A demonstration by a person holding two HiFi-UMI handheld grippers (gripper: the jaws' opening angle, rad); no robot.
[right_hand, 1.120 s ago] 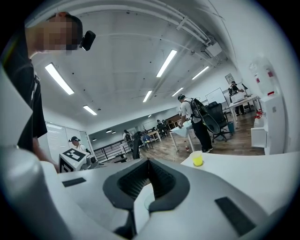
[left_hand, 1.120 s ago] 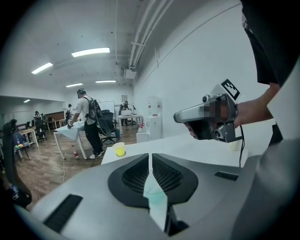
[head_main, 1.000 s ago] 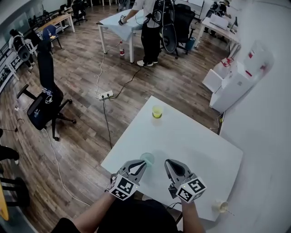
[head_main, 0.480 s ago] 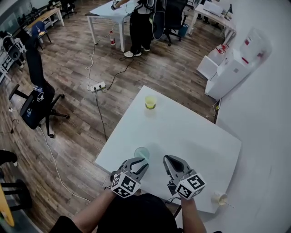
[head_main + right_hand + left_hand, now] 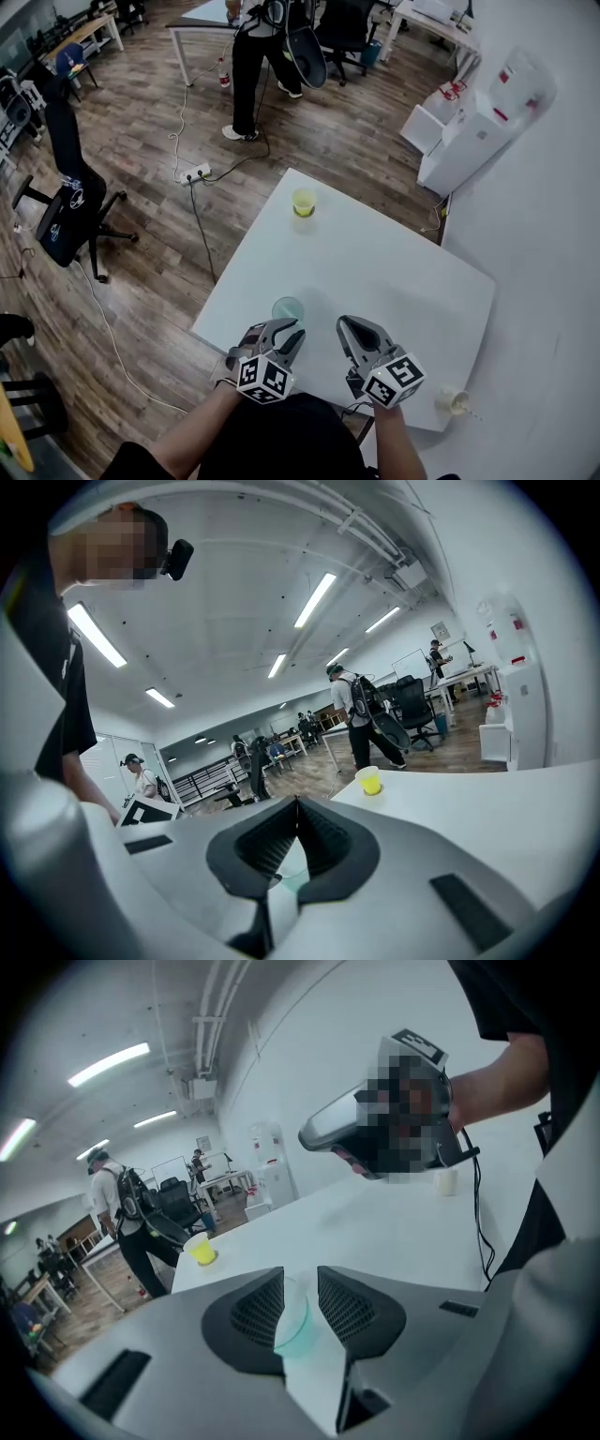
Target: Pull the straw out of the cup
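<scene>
Teal cup point(image 5: 288, 308) at 12 o'clock of left gripper point(image 5: 287, 331), jaws parted, empty; right gripper point(image 5: 348, 327) jaws together. Pre-reach; next, likely straw cup point(image 5: 454, 401), 4 o'clock.

Pale cup point(image 5: 457, 401) upright on white table point(image 5: 394, 272) corner, thin straw point(image 5: 473, 412) leaning out.

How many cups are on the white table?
3: yellow cup at far edge, teal cup at near left edge, pale cup at near right corner. None seems hidden.
</scene>
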